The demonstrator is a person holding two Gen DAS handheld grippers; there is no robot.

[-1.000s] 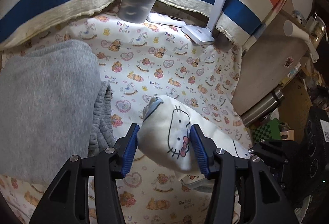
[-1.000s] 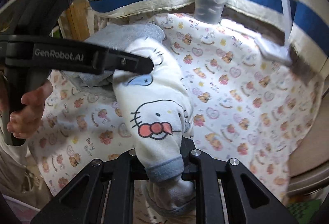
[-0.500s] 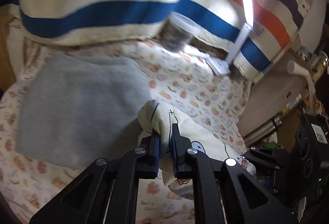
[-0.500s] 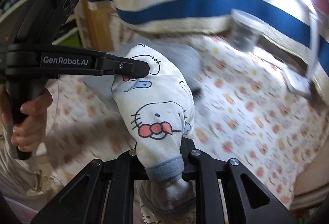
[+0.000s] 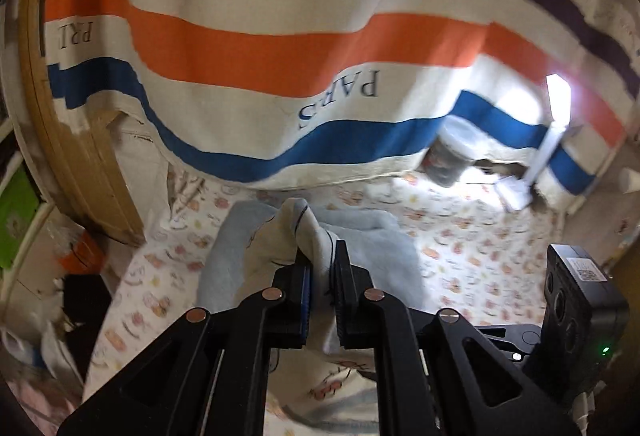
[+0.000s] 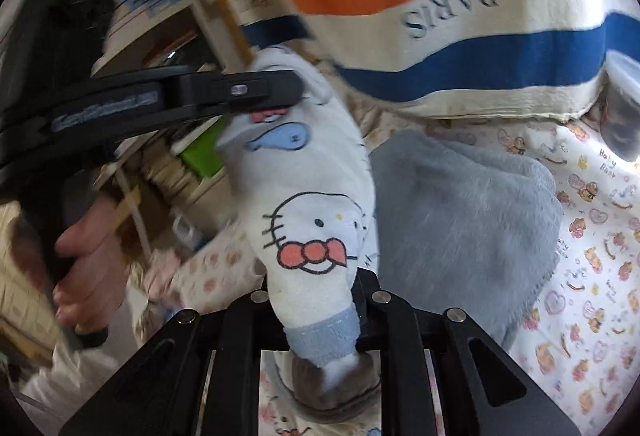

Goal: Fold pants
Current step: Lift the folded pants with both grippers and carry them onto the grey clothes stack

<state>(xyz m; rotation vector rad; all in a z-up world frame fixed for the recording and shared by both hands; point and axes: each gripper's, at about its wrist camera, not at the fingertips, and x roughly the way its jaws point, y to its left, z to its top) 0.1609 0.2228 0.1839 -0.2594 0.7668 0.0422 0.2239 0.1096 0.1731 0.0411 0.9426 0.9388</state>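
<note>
The left gripper (image 5: pixel 320 276) was closed almost fully on a bunched fold of the small white cotton pants printed with cartoon cat faces (image 5: pixel 308 232); only the pinched cloth separated its blue-padded fingers (image 5: pixel 305 286). The cloth rose as a peak above the fingertips and hung down between the black gripper arms toward the near edge of the view.

In the right wrist view, the right gripper (image 6: pixel 316 300) was clamped on the opposite end of the pants (image 6: pixel 316 196), at the leg just above the grey-blue ribbed cuff (image 6: pixel 322 332). The cuff hung below the fingers on the near side. The pants stretched up and away to the far left, where the left gripper (image 6: pixel 280 92) gripped the other end. The garment was held off the surface between the two tools. A bare hand (image 6: pixel 86 260) wrapped the left tool's handle at the left edge.

A folded grey fleece garment (image 6: pixel 464 220) lay on the cream sheet printed with bears and hearts (image 6: pixel 592 276), to the right of the pants. A cream cloth with orange, blue and brown stripes and "PARIS" lettering (image 5: pixel 320 56) hung along the far side. A lidded translucent plastic tub (image 5: pixel 452 152) and a lit white desk lamp (image 5: pixel 556 128) stood at the far right, at the striped cloth's lower edge.
</note>
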